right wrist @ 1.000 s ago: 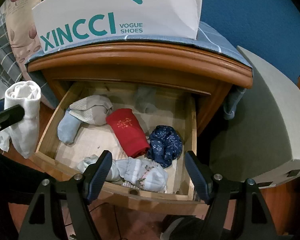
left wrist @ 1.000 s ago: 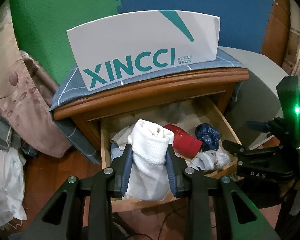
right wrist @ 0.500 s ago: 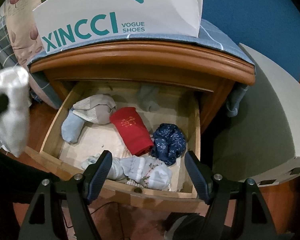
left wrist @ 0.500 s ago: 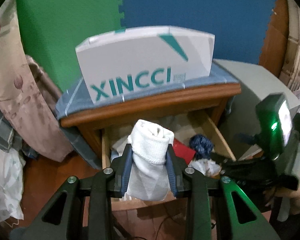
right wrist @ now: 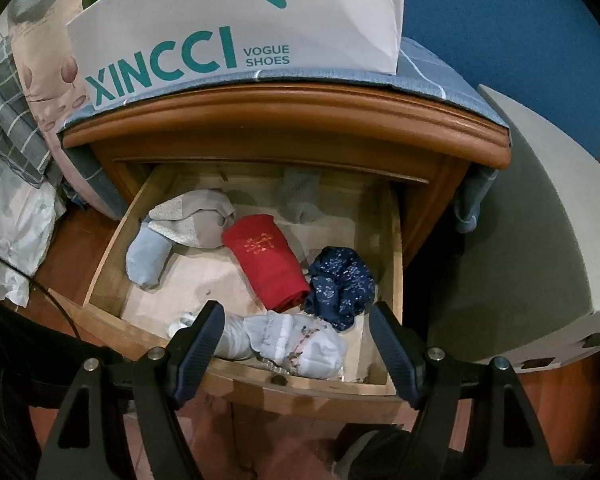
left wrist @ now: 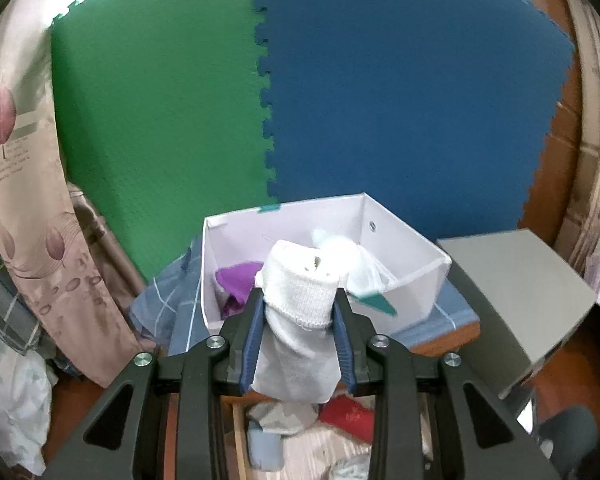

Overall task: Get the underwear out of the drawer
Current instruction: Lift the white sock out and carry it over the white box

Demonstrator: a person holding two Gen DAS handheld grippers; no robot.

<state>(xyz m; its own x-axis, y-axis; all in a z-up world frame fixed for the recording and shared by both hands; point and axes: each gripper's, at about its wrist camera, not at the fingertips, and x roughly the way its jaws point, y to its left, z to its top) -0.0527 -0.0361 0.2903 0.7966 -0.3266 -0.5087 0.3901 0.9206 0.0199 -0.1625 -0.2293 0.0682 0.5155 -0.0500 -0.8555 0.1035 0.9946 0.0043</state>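
White roll [left wrist: 300, 300]: pinched upright between the blue pads [left wrist: 251, 340], loose tail hanging below them, up level with the box rim.
Left tongs [left wrist: 298, 340]: clamped on the white roll, both pads pressing its sides.
Box [left wrist: 404, 248]: open white shoebox on top of the nightstand, just behind the roll; purple cloth [left wrist: 236, 280] and a white bundle [left wrist: 340, 252] inside.
Drawer [right wrist: 112, 320]: pulled out, seen from above in the right view; its far end glimpsed below the left tongs.
Red roll [right wrist: 268, 260]: mid-drawer, lying flat, touching the navy one.
Navy bundle [right wrist: 340, 284]: floral, against the right wall.
Grey-beige pair [right wrist: 196, 216]: back left, overlapping a pale blue roll [right wrist: 146, 256].
Pale blue bundle [right wrist: 292, 340]: along the front wall, right between the right pads in view.
Grey piece [right wrist: 300, 196]: far back, half in shadow.
Right tongs [right wrist: 298, 344]: spread wide over the drawer front, gripping nothing.
Nightstand [right wrist: 284, 116]: wooden, blue checked cloth [right wrist: 432, 76] draped on top.
Mats [left wrist: 400, 100]: green and blue foam panels behind.
Curtain [left wrist: 24, 200]: beige floral, at left.
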